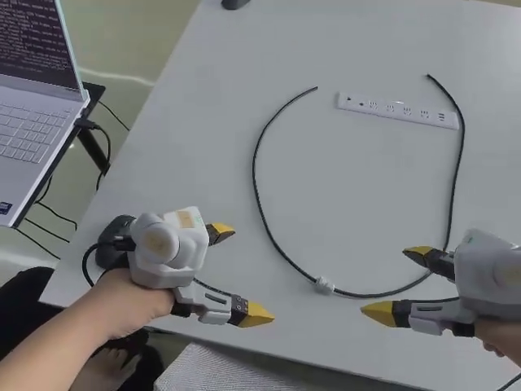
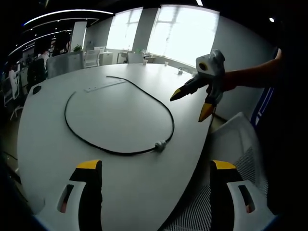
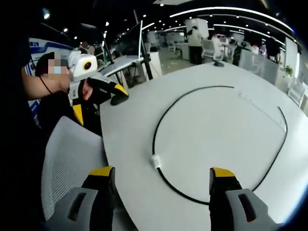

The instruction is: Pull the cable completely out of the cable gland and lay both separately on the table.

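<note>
Nearest the person, the left gripper [image 1: 242, 273] is hovering at the table's [image 1: 366, 204] near edge with its jaws spread wide and gripping nothing. The right gripper [image 1: 397, 283] is hanging at the same edge, well to the other side, its 2 jaws also standing wide apart and empty. Between them, a little further in, the white gland [image 1: 324, 285] is lying on the table, and the black cable [image 1: 255, 175] is running through it. 1 long arc is sweeping off to the left and away, and the other is curving right and up toward the far side. Both ends are lying free near the power strip [image 1: 399, 110], which is sitting beyond the loop. A laptop [image 1: 32, 122] is standing off the table's far left.

Judging by this, the task is only starting: the approach is in hand, and nothing is being gripped yet. The next move is probably calling for 1 gripper to close on the gland and the other to pinch the cable just beside it, so the pull is running straight along the cable. The gland is small and lying flat, so the jaws will need lowering squarely over it.
</note>
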Motion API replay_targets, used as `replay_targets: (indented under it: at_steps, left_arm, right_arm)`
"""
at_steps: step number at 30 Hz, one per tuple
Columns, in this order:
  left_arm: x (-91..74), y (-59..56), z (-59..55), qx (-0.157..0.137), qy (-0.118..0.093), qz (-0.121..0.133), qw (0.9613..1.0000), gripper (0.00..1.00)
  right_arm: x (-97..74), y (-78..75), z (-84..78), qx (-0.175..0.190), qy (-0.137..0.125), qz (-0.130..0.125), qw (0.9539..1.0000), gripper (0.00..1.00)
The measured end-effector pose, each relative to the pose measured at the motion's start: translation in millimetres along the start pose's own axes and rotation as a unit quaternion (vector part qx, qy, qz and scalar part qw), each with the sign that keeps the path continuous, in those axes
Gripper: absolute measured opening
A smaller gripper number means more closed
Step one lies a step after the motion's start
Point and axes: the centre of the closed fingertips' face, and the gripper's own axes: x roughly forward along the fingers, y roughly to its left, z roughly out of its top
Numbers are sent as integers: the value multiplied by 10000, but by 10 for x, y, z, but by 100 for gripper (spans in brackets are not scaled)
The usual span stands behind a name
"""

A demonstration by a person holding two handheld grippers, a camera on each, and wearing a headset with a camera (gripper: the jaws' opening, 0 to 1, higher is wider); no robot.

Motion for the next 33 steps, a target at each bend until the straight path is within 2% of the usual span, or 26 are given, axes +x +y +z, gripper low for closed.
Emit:
replay_targets:
  at_steps: [2,4,8,10,15,20,25,33]
  left_arm:
    - [-15,4,7,-47,2,11,10000,93]
    - [-32,5,67,-90,-146,38,9998,95]
    - [-24,73,69,-116,-185,184,9996,97]
    - [-12,97,71,-266,-239,193,9992,97]
    - [47,116,5,-221,-88,137,9996,96]
    - [101,73,-11,-197,-10,5,9998,96]
    - [125,65,-33,-210,53,-47,9998,96]
    - [121,70,-40,-222,73,-106,9997,94]
  right_arm:
    - [40,5,13,-44,42,17,10000,80]
    - [91,4,20,-105,107,47,9999,79]
    - [190,-17,12,-195,234,100,9995,76]
    - [241,-3,14,-283,272,151,9991,75]
    - [377,-7,-64,-404,535,226,9975,69]
    - [527,8,-130,-449,740,319,9957,62]
    - [643,23,-161,-409,824,446,9948,57]
    - [764,60,-220,-610,1023,611,9910,49]
